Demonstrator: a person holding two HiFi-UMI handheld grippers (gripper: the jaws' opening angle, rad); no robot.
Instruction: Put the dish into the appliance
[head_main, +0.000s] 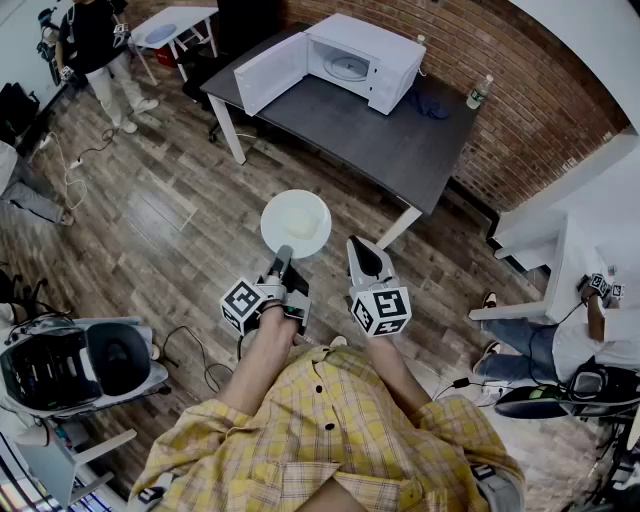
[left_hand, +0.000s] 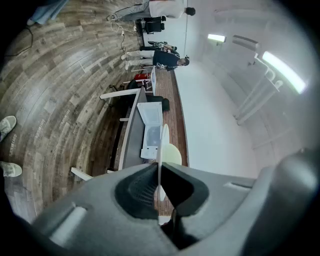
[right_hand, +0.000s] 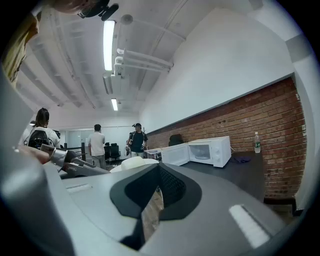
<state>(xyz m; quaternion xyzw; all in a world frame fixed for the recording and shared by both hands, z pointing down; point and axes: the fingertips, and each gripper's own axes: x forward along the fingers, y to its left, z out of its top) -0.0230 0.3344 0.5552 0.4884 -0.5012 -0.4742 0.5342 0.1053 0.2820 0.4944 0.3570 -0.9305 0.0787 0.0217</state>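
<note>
Evidently mid-carry. Had the left tool (head_main: 283, 262) clamped on the near rim of the dish (head_main: 296, 222), flat, face up over the floor (head_main: 150, 210), round, no long axis; had the right tool (head_main: 360, 255) closed, empty. Pointed its far edge at the open microwave (head_main: 365, 60) on the counter (head_main: 400, 140), well apart. Needed next: approach, level slide inside

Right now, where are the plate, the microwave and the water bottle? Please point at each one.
plate (head_main: 296, 224): head view, the middle of its white face.
microwave (head_main: 378, 38): head view, its white top panel.
water bottle (head_main: 479, 93): head view, the middle of its body.
</note>
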